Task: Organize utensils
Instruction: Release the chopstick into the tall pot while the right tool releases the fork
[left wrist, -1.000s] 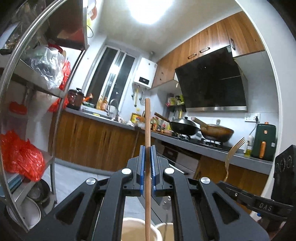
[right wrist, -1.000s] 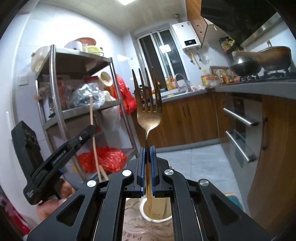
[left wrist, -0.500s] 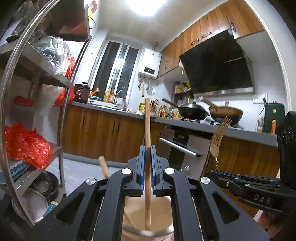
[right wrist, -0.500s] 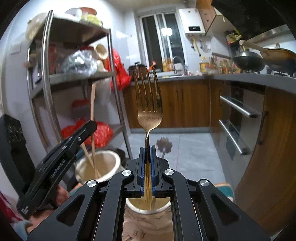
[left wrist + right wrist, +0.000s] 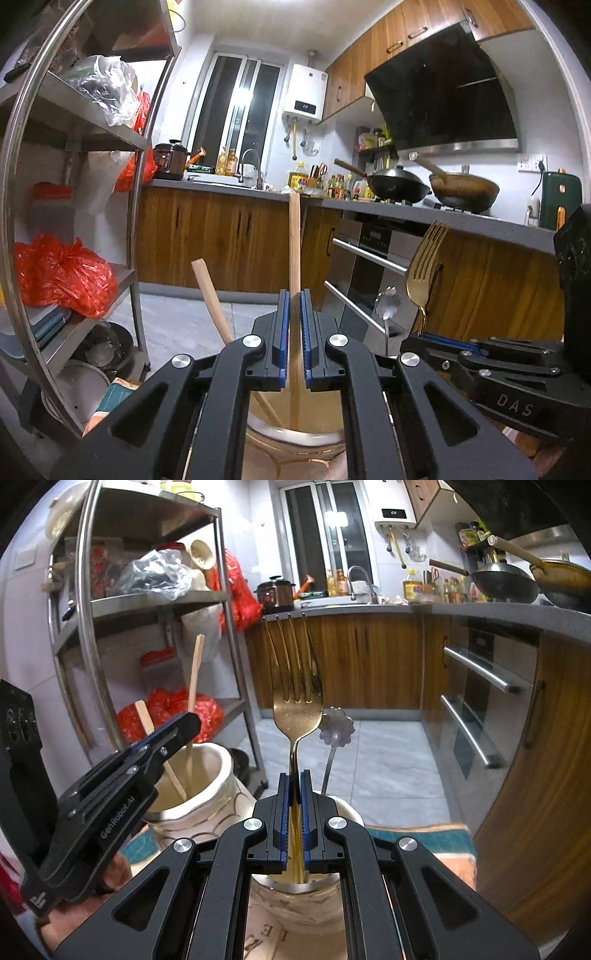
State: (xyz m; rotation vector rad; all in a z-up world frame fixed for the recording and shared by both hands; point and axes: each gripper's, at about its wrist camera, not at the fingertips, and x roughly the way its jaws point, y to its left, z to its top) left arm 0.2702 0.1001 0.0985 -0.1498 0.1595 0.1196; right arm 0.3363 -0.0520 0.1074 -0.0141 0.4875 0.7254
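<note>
Both grippers have sunk over the past second, and the two jars, barely showing at the bottom edge a moment ago, now sit plainly beneath them. The left gripper (image 5: 294,339), at lower centre of its own view, has its blue pads clamped tight on a wooden chopstick (image 5: 294,251) held upright, its lower end reaching down inside the mouth of a cream jar (image 5: 295,437) at the bottom of the frame. A second wooden stick (image 5: 212,299) leans in that same jar, tilted toward the left. In the right-hand view the right gripper (image 5: 294,819) is likewise closed hard on the handle of a gold fork (image 5: 295,686), tines up at centre frame, with the handle's end dipping into a second jar (image 5: 295,912) at bottom centre. A silver utensil with a flower-shaped end (image 5: 337,725) stands in that jar just right of the fork. The cream jar appears again at lower left of this view, just beside the second one, with the left gripper over its rim. A metal shelf rack (image 5: 155,602) with red bags fills the upper left; wooden cabinets (image 5: 369,657) run across the back.
</note>
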